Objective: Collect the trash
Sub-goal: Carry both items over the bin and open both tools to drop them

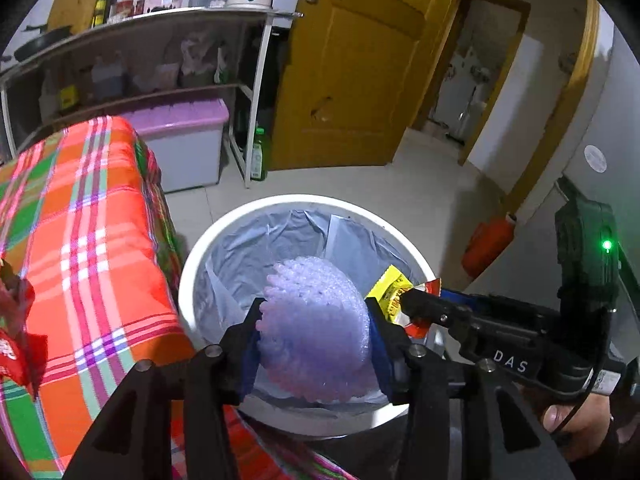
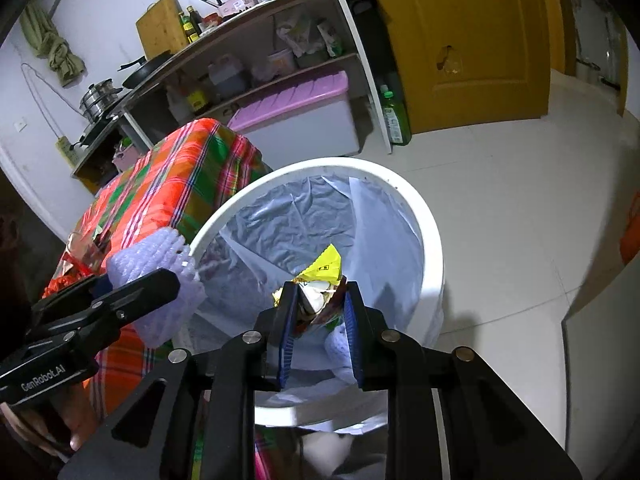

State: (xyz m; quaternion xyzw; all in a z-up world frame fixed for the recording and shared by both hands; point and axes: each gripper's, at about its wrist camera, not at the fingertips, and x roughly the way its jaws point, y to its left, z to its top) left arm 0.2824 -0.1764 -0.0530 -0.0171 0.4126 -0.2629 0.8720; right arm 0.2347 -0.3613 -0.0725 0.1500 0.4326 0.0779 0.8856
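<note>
A white trash bin (image 1: 192,264) lined with a grey-blue bag stands on the floor beside the table. My left gripper (image 1: 315,305) holds a purple foam net (image 1: 320,340) above the bin's opening, both pads against its sides. From the right comes my right gripper (image 1: 416,300), shut on a crumpled yellow and red snack wrapper (image 1: 390,286) over the bin's right rim. In the right wrist view, the right gripper (image 2: 321,286) pinches the wrapper (image 2: 326,266) over the bin (image 2: 424,216). The left gripper (image 2: 132,288) with the foam net (image 2: 160,256) is at the bin's left edge.
A table under an orange plaid cloth (image 1: 92,220) adjoins the bin on the left, with red wrappers (image 1: 16,340) at its near edge. Behind stand a white shelf (image 1: 256,92), a purple-lidded box (image 1: 180,148), a green bottle (image 1: 259,156) and a yellow door (image 1: 360,60). A red object (image 1: 486,244) lies on the floor.
</note>
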